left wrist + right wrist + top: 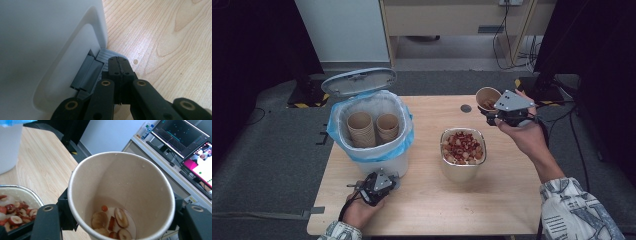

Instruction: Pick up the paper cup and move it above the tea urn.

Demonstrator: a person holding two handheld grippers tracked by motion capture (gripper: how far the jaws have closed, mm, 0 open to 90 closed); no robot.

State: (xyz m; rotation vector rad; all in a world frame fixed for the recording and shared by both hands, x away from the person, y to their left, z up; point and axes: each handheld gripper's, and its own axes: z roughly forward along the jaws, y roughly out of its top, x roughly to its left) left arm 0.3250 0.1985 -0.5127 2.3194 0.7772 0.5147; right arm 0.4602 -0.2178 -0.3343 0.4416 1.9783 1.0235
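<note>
A white pedal bin with a blue liner stands at the table's left, its grey lid raised. Two stacks of brown paper cups sit inside. My left gripper is low at the bin's front. In the left gripper view the left gripper is shut, tips on the grey pedal. My right gripper is shut on a paper cup, held upright above the table's far right. The right gripper clasps the cup; a few fruit slices lie in a little liquid at its bottom.
A metal container heaped with red and white fruit slices stands mid-table, left of and nearer than the held cup; its rim shows below the cup. A small dark disc lies near the far edge. Monitors stand beyond the table.
</note>
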